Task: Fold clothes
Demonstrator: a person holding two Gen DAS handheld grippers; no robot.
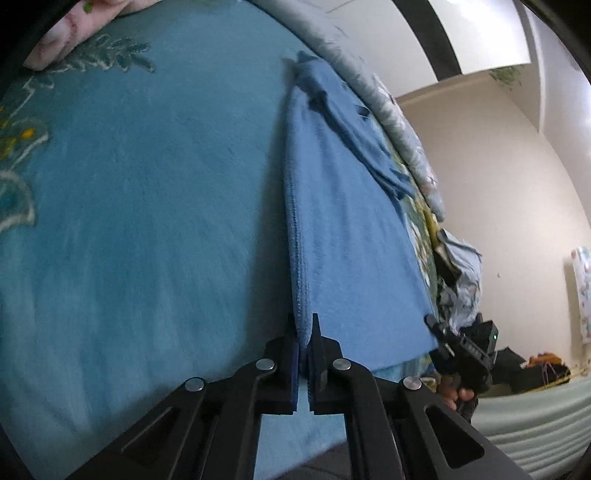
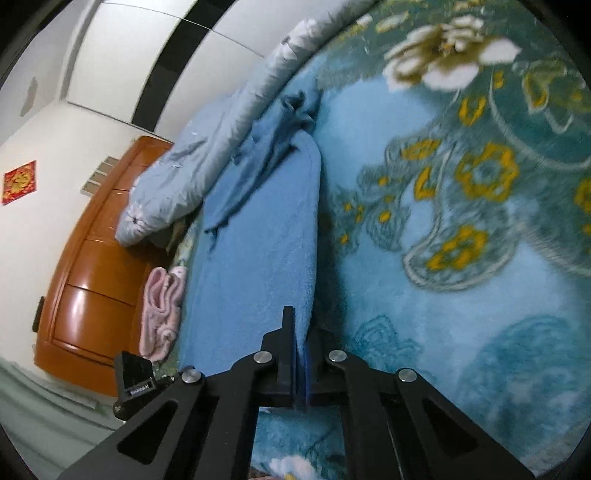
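Observation:
A light blue garment point(image 1: 343, 229) lies in a long folded strip on a teal floral blanket point(image 1: 147, 221). My left gripper point(image 1: 303, 325) is shut on the garment's near folded edge. In the right wrist view the same garment point(image 2: 258, 251) runs away from me, and my right gripper point(image 2: 301, 325) is shut on its near edge. The right gripper also shows in the left wrist view point(image 1: 465, 350) at the garment's other near corner. The garment's far end is rumpled against a rolled quilt.
A pale floral quilt point(image 2: 192, 162) is rolled along the far side of the bed. A pink fluffy item point(image 2: 162, 310) lies at the bed edge beside an orange wooden headboard point(image 2: 92, 288). A pink cloth point(image 1: 88, 26) lies top left. Crumpled clothes point(image 1: 461, 273) sit past the garment.

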